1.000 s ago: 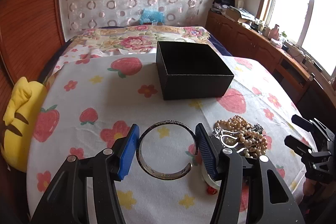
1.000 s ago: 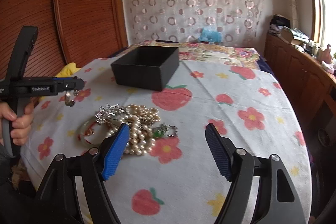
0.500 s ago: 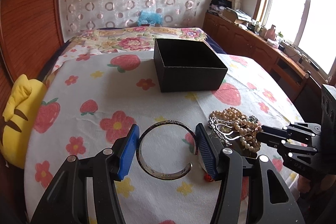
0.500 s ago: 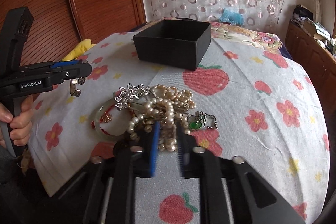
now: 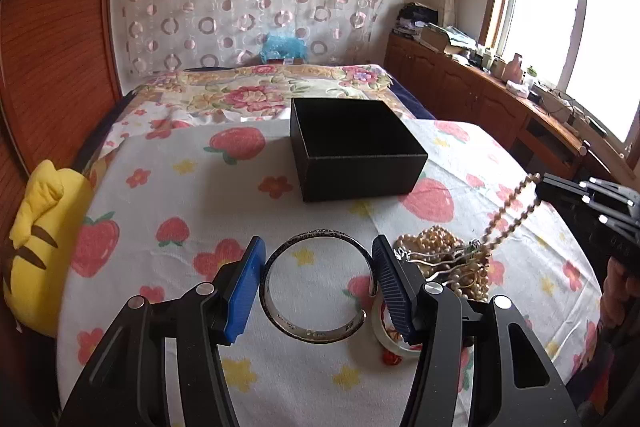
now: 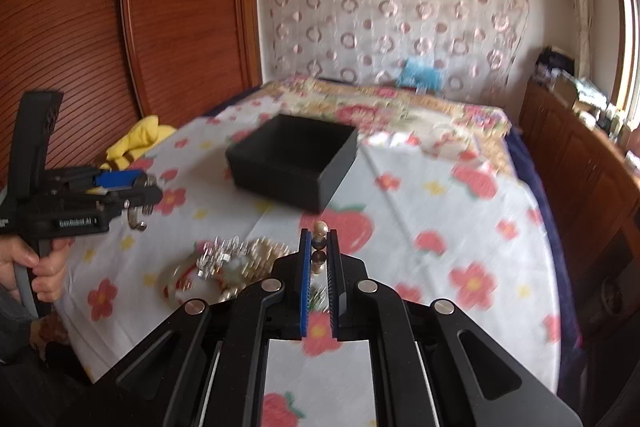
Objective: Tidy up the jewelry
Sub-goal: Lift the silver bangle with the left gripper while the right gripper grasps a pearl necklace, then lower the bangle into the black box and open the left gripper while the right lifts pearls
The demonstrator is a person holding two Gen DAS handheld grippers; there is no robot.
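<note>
My left gripper (image 5: 318,259) is shut on a silver cuff bangle (image 5: 316,331) and holds it above the strawberry tablecloth; it also shows in the right wrist view (image 6: 140,203). My right gripper (image 6: 319,247) is shut on a pearl necklace (image 6: 319,229) and lifts a strand (image 5: 510,211) up from the jewelry pile (image 5: 444,259). The open black box (image 5: 352,147) stands beyond both grippers, empty as far as I see; it also shows in the right wrist view (image 6: 294,159).
A pale jade bangle (image 5: 386,335) lies by the pile. A yellow plush toy (image 5: 36,251) sits at the table's left edge. A bed (image 5: 264,87) lies behind the table, wooden cabinets (image 5: 480,99) along the right wall.
My right gripper closed on the pearl necklace in the pile and has lifted a strand upward. The left gripper still holds the cuff bangle, almost unmoved.
</note>
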